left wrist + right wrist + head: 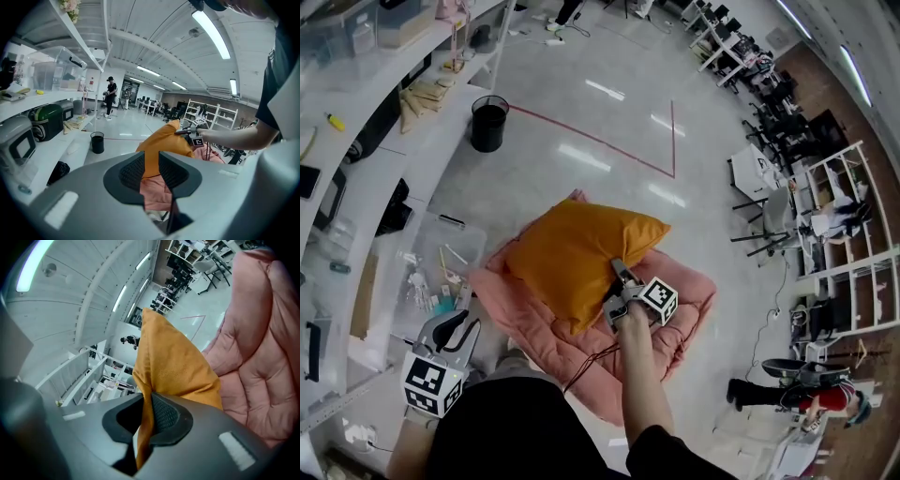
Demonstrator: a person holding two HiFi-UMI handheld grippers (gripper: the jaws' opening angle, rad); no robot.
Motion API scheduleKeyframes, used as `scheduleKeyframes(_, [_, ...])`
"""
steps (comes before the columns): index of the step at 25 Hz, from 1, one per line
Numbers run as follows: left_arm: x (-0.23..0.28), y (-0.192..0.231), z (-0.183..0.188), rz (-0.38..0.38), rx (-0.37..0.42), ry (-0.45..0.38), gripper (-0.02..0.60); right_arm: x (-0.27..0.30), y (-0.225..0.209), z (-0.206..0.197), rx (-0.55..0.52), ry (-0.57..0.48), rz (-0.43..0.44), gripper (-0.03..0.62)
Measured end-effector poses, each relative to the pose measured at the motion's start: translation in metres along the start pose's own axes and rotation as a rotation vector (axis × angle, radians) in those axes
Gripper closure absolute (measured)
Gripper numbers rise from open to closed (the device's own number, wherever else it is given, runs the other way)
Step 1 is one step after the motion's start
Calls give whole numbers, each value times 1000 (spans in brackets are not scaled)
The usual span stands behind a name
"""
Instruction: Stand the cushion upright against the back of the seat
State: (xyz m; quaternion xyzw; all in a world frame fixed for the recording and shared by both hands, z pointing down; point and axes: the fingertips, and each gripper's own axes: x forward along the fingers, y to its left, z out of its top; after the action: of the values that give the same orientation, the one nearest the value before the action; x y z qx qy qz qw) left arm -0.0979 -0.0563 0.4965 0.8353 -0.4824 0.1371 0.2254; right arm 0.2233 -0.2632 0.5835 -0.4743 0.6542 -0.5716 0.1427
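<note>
On the pink padded seat (686, 328) that sits on the floor just ahead of the person, the orange cushion (577, 255) rests partly raised, and the step in hand looks like the lift itself: getting the cushion off its flat face so it can be leaned back. The right hand-held gripper (615, 289) has its jaws nearly together, pinched on a fold of fabric at the cushion's near edge; in the right gripper view (145, 417) the orange cloth (174, 365) runs straight down between the two pads. The left hand-held gripper (455, 330) hangs well apart from the seat at the person's left side, jaws spread and nothing between them, as the left gripper view (151, 169) shows, with the cushion (164, 140) only seen beyond the gap. From the head view the cushion's long axis runs from lower left to upper right, one corner pointing toward the far right of the seat; from both gripper views it slants steeply, a corner topmost. The quilted pink surface (255, 352) rising beside it is probably the seat back. Next, I judge, the cushion needs tipping further until its face lies against that back and its lower edge bears on the seat pad, before the pinch is let go; the free gripper could steady the far side.
</note>
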Motion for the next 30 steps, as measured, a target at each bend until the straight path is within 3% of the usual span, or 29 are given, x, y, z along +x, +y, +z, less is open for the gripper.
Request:
scheduleKeyframes(10, [19,-25,-4,-50,26,29,471,-39,-63,-20,4,19,-91,560])
scheduleKeyframes(19, [39,-54,-6,-123,60,55,472,-93,-117,-35,113,-23,-143,560])
scheduleKeyframes(30, [59,-82,-5,-185,83,77,471,-148,-170,-21,126,-61,-263,560])
